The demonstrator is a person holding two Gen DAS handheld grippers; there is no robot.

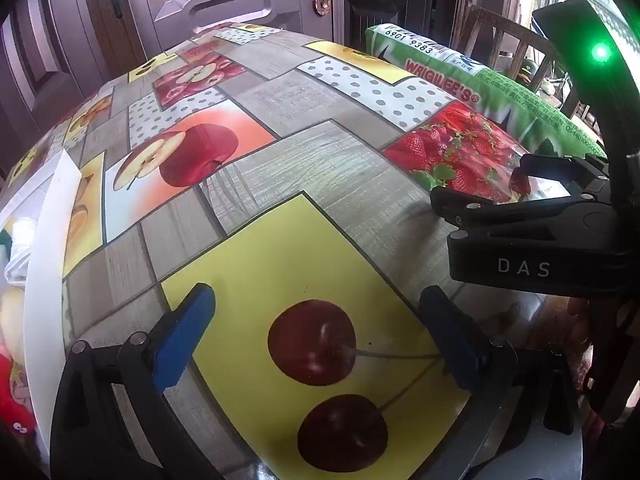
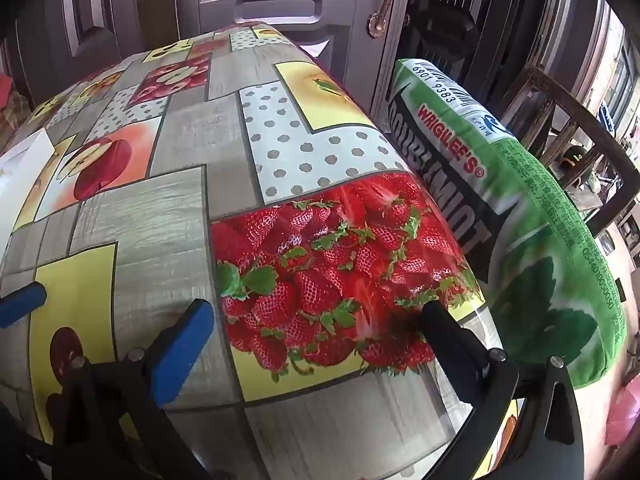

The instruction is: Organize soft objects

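At the left edge of the tabletop (image 1: 280,168) stands a white box (image 1: 48,264). Some soft toys (image 1: 12,384) already sit inside it: something red with little eyes, something pale, something white. I cannot tell just what they are, because only a thin strip shows. So part of the tidy-up looks done.

The middle of the tabletop has only its fruit pictures. No soft thing lies there.

The left gripper (image 1: 320,336) hangs over the cherry picture near the front edge. Its blue fingers stand wide apart and there is nothing between them.

The right gripper (image 2: 320,328) hangs over the strawberry picture, closer to the right edge. Its fingers stand wide apart too, and it holds nothing.

Along the right edge of the tabletop lies a big green pillow (image 2: 532,216) that looks like a pack of gum. It leans partly off the side, near a wooden chair (image 2: 580,120). No gripper touches it. I think this pillow is what is left to put away.
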